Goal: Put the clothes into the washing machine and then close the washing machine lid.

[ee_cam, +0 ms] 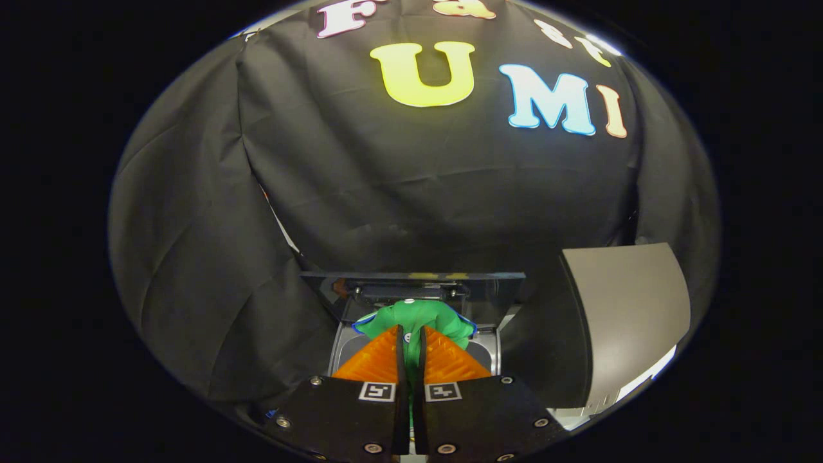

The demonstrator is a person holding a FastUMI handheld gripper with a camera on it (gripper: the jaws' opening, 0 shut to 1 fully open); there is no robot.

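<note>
My gripper (411,331) is shut on a green garment (421,318) with a blue edge; the cloth bunches out ahead of the fingertips and a strip of it runs down between the two fingers. Below and beyond the cloth is the small washing machine (492,350), grey-rimmed, with its dark see-through lid (411,283) standing raised at the back. The garment hangs above the machine's opening. How deep it reaches into the drum is hidden by the fingers.
A grey curved panel (633,315) stands to the right of the machine. Black cloth walls close in behind and to the left, near the lid.
</note>
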